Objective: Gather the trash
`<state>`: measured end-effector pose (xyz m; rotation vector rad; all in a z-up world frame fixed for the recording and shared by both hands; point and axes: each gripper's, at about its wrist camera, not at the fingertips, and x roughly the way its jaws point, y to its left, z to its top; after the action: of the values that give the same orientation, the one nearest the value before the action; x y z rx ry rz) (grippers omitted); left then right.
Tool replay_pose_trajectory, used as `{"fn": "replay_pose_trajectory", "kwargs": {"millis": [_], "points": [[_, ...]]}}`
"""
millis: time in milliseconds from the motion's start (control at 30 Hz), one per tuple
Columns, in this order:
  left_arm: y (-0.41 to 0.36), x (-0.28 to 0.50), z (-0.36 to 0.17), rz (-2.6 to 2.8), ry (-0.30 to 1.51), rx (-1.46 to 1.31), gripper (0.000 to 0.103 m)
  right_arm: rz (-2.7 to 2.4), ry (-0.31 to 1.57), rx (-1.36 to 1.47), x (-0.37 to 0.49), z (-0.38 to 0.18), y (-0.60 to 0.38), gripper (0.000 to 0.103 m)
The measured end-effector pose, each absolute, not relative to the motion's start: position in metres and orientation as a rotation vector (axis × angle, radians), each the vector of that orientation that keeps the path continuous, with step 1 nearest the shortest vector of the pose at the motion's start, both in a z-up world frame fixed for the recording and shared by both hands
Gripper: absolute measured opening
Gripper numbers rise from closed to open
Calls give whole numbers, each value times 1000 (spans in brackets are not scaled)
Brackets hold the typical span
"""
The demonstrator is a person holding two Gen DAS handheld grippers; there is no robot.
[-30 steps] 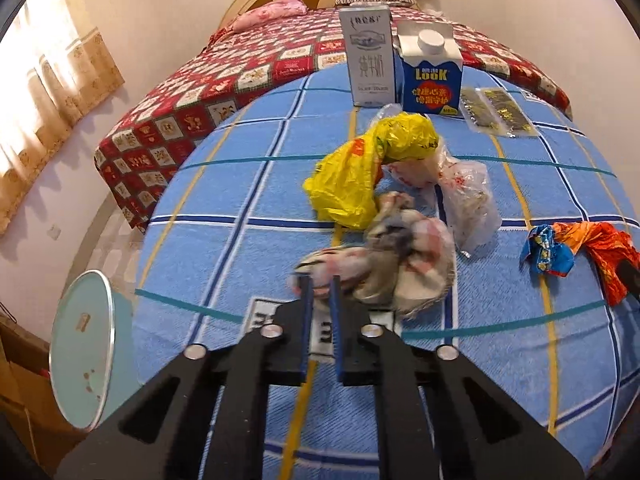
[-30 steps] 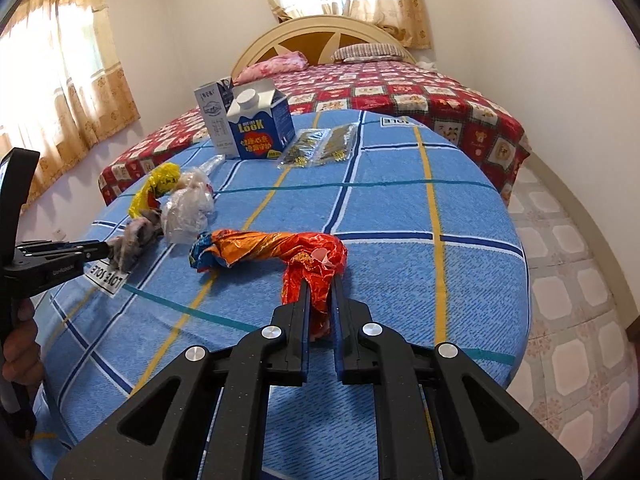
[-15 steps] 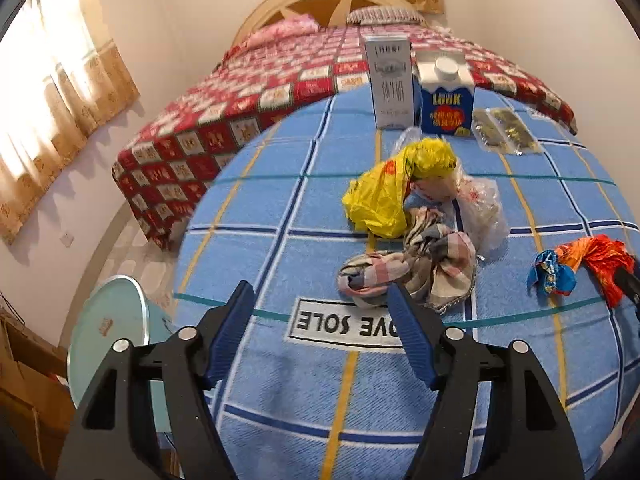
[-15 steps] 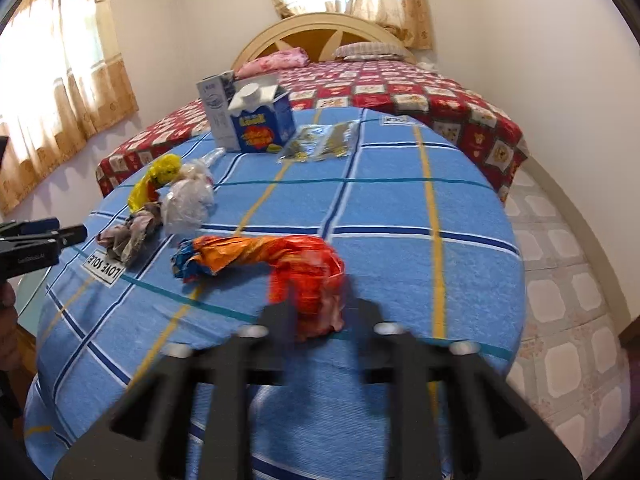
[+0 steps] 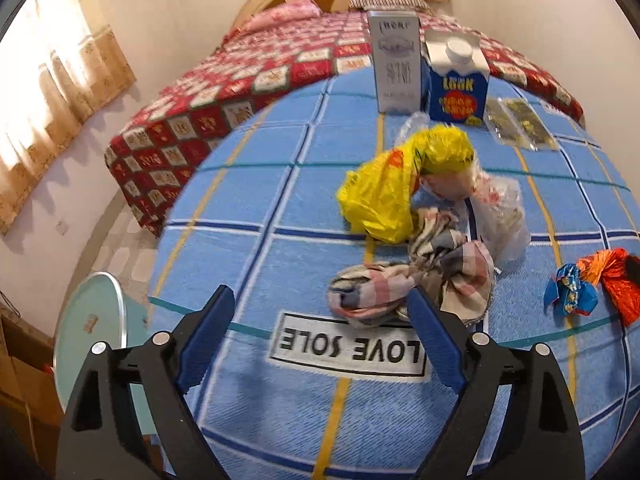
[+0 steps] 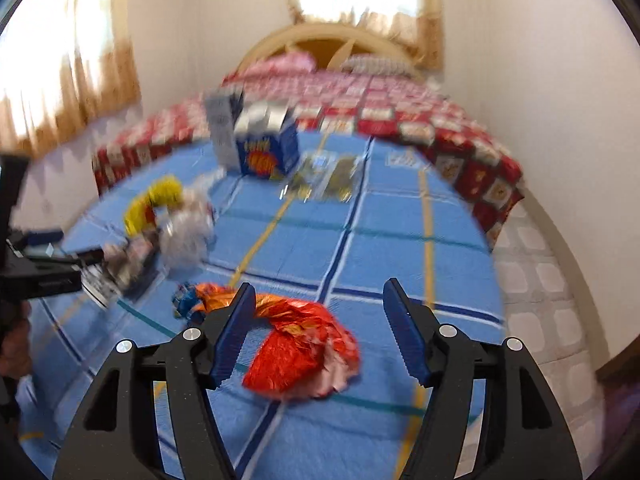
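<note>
Between the opening right gripper (image 6: pixel 320 336) jaws lies the red wrapper (image 6: pixel 304 350), unclamped.

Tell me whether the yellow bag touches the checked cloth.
Touching. The left wrist view shows the yellow bag's lower edge lying against the checked cloth, no gap.

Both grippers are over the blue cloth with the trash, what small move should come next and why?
Probably ease the right gripper down over the red foil wrapper and close: its jaws are opening with the wrapper lying between them, untouched. The left gripper, also opening, holds nothing.
</note>
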<state>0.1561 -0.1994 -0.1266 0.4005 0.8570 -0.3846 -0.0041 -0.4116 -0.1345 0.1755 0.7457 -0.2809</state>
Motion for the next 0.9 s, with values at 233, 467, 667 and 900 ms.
{"fn": "replay_pose_trajectory", "kwargs": {"millis": [233,467,667,900], "points": [[-210,157,-138,-437,885,428,87,-271,816,170,2,-156,-409,52],[-219,147,-138,-519,894,438,34,-213,810,187,-1,-159,-401,26],[-204,133,-126,-517,869,439,16,-185,746,225,-14,-149,-390,21],[-149,130,-99,-456,819,389,15,-157,699,228,-12,-132,-370,21]]}}
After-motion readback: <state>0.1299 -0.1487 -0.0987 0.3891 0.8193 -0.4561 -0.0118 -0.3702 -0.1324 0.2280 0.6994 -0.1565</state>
